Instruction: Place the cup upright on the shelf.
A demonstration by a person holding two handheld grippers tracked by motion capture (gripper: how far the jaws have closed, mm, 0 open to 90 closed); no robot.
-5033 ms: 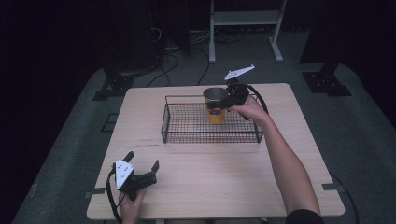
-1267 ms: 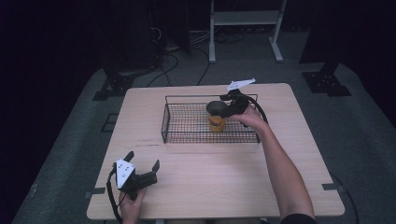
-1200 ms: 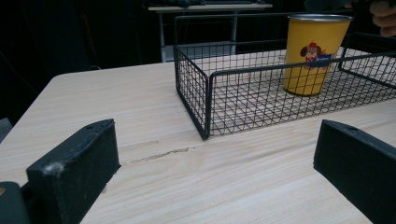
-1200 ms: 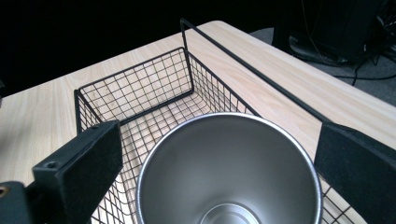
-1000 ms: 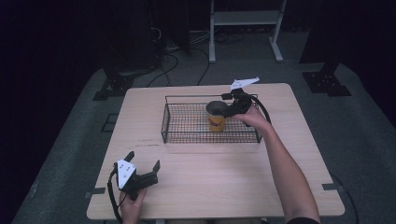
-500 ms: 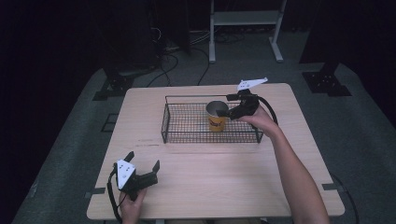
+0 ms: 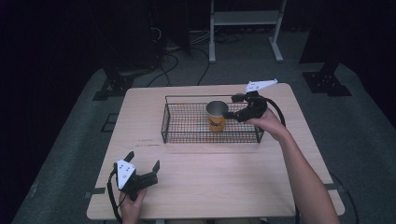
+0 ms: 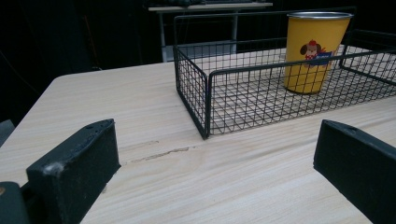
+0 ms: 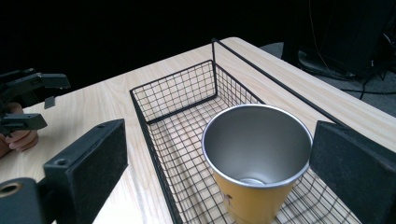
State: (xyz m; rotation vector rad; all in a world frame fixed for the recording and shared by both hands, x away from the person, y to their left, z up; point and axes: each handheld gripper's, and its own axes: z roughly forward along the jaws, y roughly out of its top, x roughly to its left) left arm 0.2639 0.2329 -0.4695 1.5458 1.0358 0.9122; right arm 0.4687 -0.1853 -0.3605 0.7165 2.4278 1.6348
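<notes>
A yellow metal cup (image 7: 216, 117) with a cartoon dog print (image 8: 315, 49) stands upright in the black wire basket (image 7: 187, 122), right of its middle. Just to the right of the cup, over the basket's right end, my right gripper (image 7: 232, 107) is open. In the right gripper view the cup's open mouth (image 9: 257, 140) sits ahead between the two spread jaws, apart from both. My left gripper (image 7: 143, 161) rests open on the table near the front left corner, holding nothing. It faces the basket's near corner (image 8: 205, 112).
The wooden table (image 7: 210, 172) has bare room in front of the basket and to its left. A cable (image 7: 278, 111) trails from the right gripper along the table's right side. A white metal stand (image 7: 243, 18) and floor cables lie beyond the far edge.
The right gripper lowered the cup into the basket, opened, and drew back to the right. The cup stays standing. The left gripper has not moved.
</notes>
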